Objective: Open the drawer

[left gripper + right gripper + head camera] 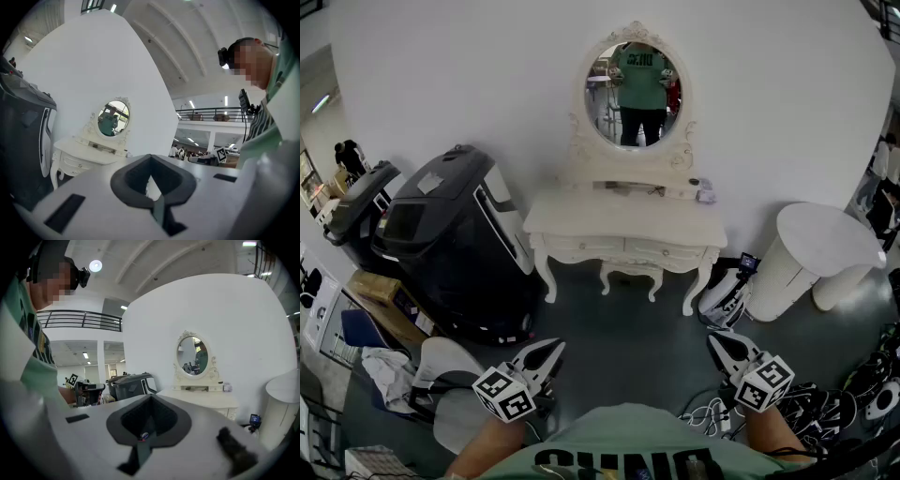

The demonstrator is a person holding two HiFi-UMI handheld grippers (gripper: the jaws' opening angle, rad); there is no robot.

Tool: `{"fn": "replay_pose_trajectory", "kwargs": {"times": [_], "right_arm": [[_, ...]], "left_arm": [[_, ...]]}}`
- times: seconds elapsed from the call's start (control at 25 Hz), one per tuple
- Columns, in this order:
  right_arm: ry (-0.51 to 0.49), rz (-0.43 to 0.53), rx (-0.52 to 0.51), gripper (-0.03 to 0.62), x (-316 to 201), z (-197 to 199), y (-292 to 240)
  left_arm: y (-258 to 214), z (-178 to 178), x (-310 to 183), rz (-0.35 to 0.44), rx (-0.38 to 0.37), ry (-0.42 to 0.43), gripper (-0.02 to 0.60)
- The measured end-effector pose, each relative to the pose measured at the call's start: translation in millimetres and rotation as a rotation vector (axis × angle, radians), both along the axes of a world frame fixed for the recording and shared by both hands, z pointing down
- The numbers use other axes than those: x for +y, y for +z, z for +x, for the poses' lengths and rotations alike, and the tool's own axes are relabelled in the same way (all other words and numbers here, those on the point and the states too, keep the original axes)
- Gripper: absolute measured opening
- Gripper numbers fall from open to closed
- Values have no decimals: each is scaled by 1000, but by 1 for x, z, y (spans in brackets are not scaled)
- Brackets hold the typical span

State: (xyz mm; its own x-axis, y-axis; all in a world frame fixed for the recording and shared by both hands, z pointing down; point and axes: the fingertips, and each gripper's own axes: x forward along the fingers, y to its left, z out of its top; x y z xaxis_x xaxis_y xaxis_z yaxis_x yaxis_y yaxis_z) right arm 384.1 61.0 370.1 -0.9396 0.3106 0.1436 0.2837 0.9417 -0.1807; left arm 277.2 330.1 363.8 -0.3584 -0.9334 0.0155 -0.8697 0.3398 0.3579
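Both closed and empty, left gripper (555,350), right gripper (713,339), dressing table (623,223) well ahead, black machine (455,244) beside it

Curved white wall (441,75) behind a carved white bench (623,225) with an oval mirror (634,94); dark grey floor (619,337); black machine (459,244) at left, round white stand (811,253) at right, cables (825,403) near it.

head: high, steeply down | gripper views: level, far | shared: dressing table (619,220)
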Motion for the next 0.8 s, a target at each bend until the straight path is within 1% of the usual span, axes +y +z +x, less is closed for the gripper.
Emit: {"fn": "replay_pose_trajectory", "kwargs": {"times": [0.4, 0.64, 0.8], "right_arm": [[-15, 15, -2, 11, 4, -1, -1], [-7, -44, -27, 11, -3, -1, -3], [-26, -45, -38, 11, -7, 4, -1]], "left_arm": [[-2, 3, 1, 0, -2, 3, 8], [-1, 3, -4, -10, -2, -1, 8], [-1, 5, -15, -20, -5, 4, 8]]}}
